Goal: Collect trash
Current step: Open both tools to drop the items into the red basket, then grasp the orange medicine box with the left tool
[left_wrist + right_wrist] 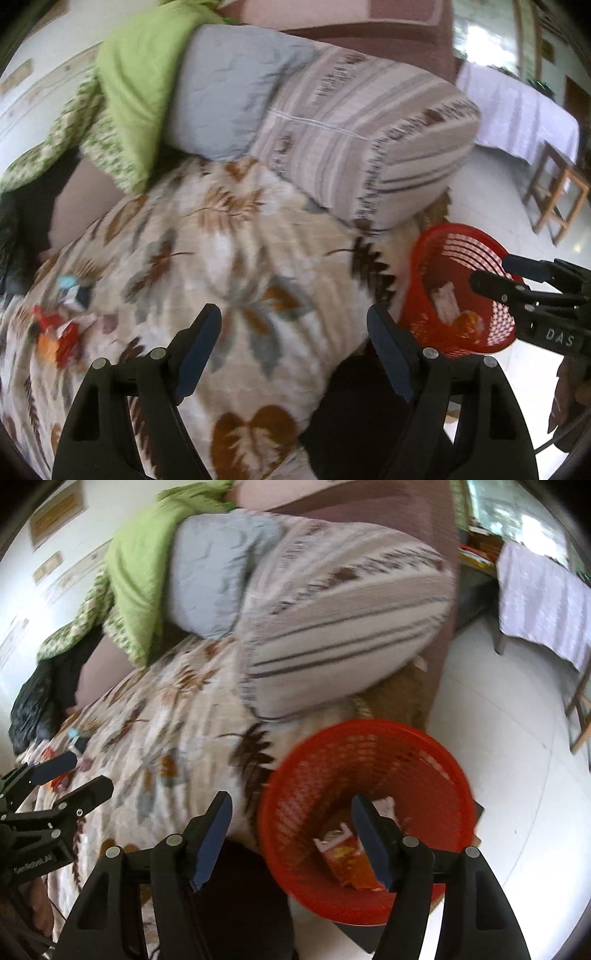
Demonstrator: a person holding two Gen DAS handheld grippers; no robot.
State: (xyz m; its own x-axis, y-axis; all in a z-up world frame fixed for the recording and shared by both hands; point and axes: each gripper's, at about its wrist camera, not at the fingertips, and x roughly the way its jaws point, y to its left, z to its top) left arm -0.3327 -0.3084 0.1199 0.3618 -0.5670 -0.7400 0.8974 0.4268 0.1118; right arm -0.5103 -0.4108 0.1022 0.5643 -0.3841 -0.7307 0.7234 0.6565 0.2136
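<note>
Both grippers, left gripper (pixel 293 338) and right gripper (pixel 291 829), have jaws apart and empty. The red and orange crinkly wrappers (pixel 55 336) lie well away from the red plastic mesh basket (pixel 369 775), so a loose pinch could drop them on the leaf-print bed cover (pixel 236 258).

Left gripper (pixel 293 350), jaws apart and empty, hangs over a leaf-patterned bedspread (pixel 207 258); red mesh plastic basket (pixel 458 295) at right holds wrappers.

A bedspread (pixel 240 258) covers the bed, and a pillow (pixel 362 140) lies on it at twelve o'clock. Some wrappers (pixel 55 332) lie on the bedspread at nine o'clock. At three o'clock a basket (pixel 369 760) stands on the floor (pixel 517 775) just beside the bed, with wrappers (pixel 345 860) inside it.
</note>
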